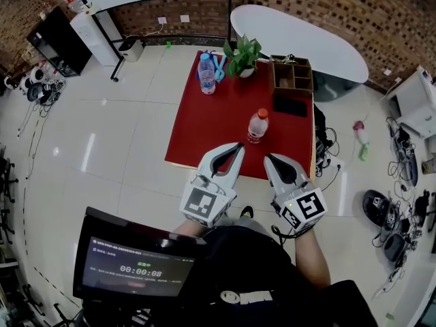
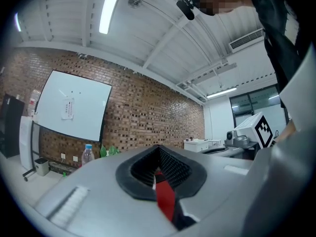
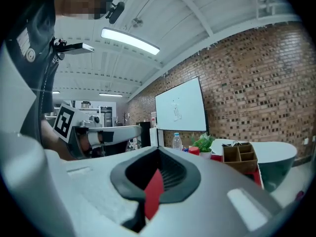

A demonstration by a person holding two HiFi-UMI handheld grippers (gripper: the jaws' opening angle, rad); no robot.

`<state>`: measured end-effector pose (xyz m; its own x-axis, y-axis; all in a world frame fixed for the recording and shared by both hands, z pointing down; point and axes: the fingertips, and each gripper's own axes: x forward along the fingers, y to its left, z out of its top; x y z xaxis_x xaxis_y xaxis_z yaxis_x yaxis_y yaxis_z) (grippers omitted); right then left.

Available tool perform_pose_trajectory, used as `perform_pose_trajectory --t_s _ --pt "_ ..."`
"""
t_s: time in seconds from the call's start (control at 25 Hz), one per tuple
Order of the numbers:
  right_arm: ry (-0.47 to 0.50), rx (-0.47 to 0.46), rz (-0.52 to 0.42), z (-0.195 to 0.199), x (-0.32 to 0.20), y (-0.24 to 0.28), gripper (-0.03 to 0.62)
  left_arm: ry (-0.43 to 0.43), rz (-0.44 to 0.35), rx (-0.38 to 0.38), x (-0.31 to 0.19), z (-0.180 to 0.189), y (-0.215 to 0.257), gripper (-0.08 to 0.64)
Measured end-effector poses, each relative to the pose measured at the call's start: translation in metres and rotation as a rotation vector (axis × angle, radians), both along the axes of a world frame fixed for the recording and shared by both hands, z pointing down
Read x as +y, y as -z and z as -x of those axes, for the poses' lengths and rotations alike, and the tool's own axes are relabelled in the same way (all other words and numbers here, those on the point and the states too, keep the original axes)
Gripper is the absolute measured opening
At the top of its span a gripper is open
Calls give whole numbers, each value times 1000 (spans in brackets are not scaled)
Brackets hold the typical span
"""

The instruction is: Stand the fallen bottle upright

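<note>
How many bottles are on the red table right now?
2. A blue-capped bottle is near the far edge of the red table, left of the plant. A red-capped bottle is near the middle. Both look upright. Nothing seems to hide another.

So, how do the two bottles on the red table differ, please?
The far bottle has a blue cap; the near bottle has a red one. The far bottle stands by the plant at the back edge; the near bottle stands mid-table. Both are clear and look upright.
</note>
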<state>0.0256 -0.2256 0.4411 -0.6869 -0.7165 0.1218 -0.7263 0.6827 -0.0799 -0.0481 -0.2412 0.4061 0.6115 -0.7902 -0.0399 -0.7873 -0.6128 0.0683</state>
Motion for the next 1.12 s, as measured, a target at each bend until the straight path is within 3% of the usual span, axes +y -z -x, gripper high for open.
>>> perform_pose_trajectory --t_s 0.52,0.76,1.12 --pt "15 21 -35 28 24 12 3 24 32 25 31 31 -9 3" --pt "51 19 -48 30 52 8 3 4 31 2 63 13 -15 3" --pt "10 -64 -71 -40 151 18 3 -8 16 -49 167 -56 -10 3"
